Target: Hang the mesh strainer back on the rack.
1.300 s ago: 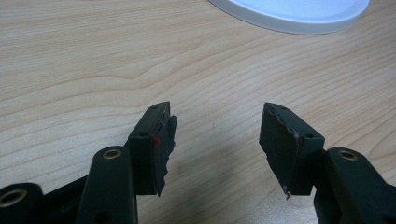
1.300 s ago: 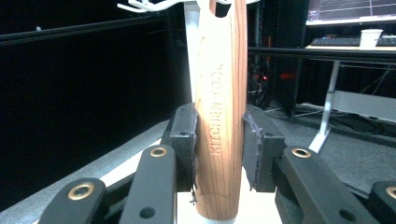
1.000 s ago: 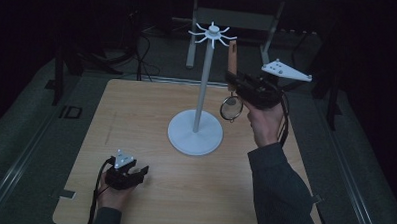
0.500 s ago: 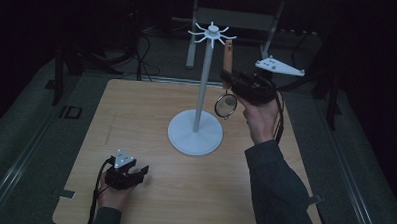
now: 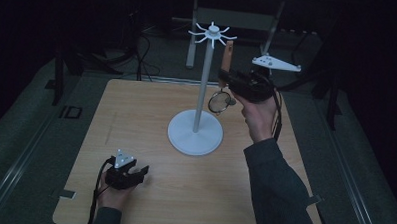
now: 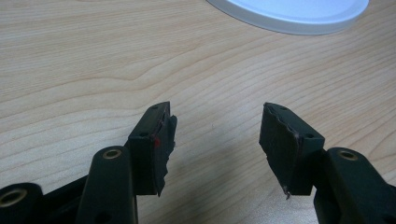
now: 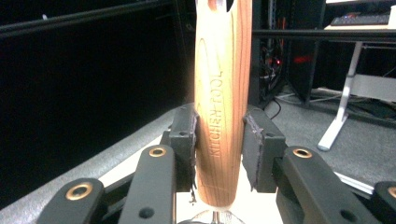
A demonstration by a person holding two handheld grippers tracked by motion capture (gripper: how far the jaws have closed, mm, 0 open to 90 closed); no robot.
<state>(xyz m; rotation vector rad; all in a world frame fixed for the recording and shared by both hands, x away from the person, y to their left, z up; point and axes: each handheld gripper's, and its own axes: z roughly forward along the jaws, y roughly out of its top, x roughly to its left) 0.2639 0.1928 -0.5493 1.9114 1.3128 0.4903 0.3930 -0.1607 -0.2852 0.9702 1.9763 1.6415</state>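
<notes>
Wooden-handled strainer (image 7: 219, 107) upright, mesh end down

Both black grippers, left gripper (image 5: 143, 170) and right gripper (image 7: 219, 140), are showing brass-ringed screw holes (pads frayed); dark sleeves (image 5: 278, 195) are covering the forearms.

We see a dim high view: the room around is almost black, and only the wooden table (image 5: 151, 120) and the white stand (image 5: 195, 134) catch light. The left gripper view is bright and sharp, with soft shadows under the black jaws. In the right gripper view the wooden handle (image 7: 222, 102) glows, and the background is dark and a bit blurry.
</notes>
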